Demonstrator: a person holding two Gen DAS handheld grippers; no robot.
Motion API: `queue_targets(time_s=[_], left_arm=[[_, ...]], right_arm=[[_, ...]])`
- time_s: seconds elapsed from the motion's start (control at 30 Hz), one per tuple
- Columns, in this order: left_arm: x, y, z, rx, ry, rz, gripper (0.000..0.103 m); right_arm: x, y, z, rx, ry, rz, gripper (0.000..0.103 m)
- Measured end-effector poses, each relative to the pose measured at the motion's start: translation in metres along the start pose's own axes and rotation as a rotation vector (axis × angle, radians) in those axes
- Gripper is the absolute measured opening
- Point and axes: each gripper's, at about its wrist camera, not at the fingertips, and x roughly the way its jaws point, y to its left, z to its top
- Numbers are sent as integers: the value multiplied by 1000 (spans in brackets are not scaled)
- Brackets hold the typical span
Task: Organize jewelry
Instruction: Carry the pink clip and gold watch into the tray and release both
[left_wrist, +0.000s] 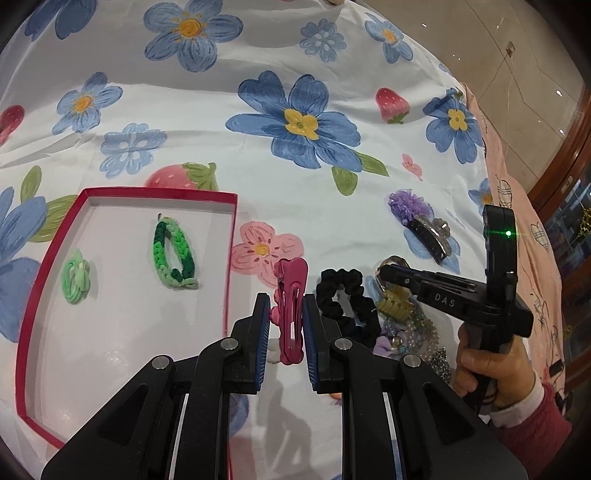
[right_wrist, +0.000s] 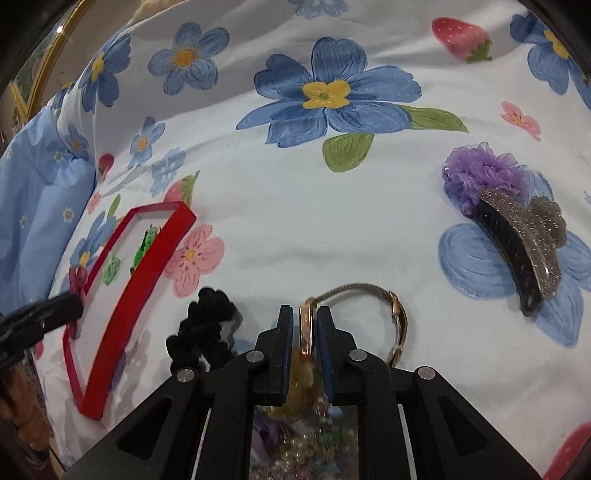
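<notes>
My left gripper (left_wrist: 286, 304) is shut on a magenta hair clip (left_wrist: 291, 314), held just right of the red-rimmed box (left_wrist: 232, 236). The box holds a green braided band (left_wrist: 173, 254) and a light green hair tie (left_wrist: 75, 277). My right gripper (right_wrist: 305, 314) is shut on the case of a gold watch (right_wrist: 397, 314) with a mesh strap, above a pile of beads and trinkets (right_wrist: 306, 443). In the left wrist view the right gripper (left_wrist: 391, 273) reaches over that pile (left_wrist: 410, 332).
A black scrunchie (left_wrist: 347, 299) lies between the box and the pile; it also shows in the right wrist view (right_wrist: 207, 332). A purple frilly flower (right_wrist: 480, 173) and a glittery dark claw clip (right_wrist: 524, 243) lie to the right on the flowered cloth (right_wrist: 295, 206).
</notes>
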Motion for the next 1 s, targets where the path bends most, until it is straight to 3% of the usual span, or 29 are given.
queue_targets(time_s=[0.27,0.37,0.47,0.63,1.0], left_arm=[[-4,7,-4,-12,-3,0,15],[-9,10,-6,-15,-7,2,15],[-14,18,-8,-27,-14,10,15],[-29,35,-12,-56,-37,33,16],[-52,86,-23,-124,-55,98,15]], right_arm=[[1,-1,-4,-6,31,2,10],[-7,3,-3,-14,-9,-29,8],[-19,11,1,-10,-63,10,7],[-36,42,10,-59,-119,55,7],[-23,127,6,-163,-92,189,7]])
